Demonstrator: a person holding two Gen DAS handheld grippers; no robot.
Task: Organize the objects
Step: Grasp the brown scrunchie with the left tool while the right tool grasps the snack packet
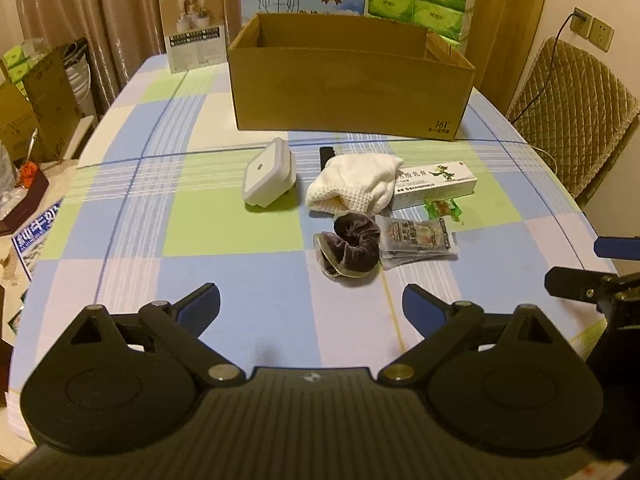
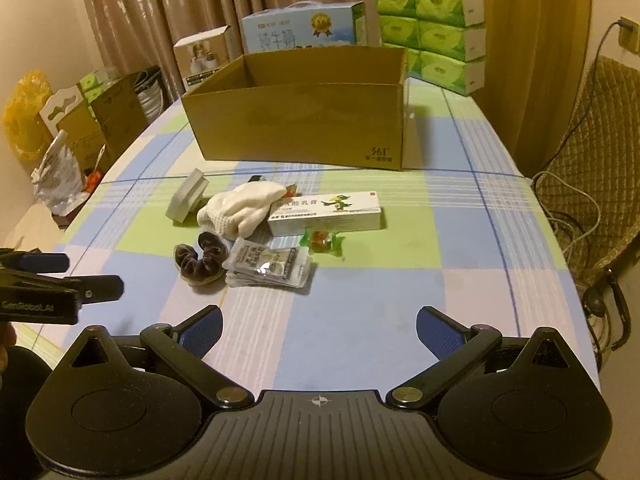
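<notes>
Both grippers, left (image 1: 311, 307) and right (image 2: 319, 330), tilt down over the tablecloth (image 1: 240, 280), jaws spread (nothing between).

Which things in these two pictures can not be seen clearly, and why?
- Floor of the cardboard box: both views, hidden by its front wall.
- Black object: left wrist view, mostly behind the white cloth.
- Ointment box print: too small, partly covered by the cloth.
- Right tool: left wrist view, cut off by the edge.
</notes>
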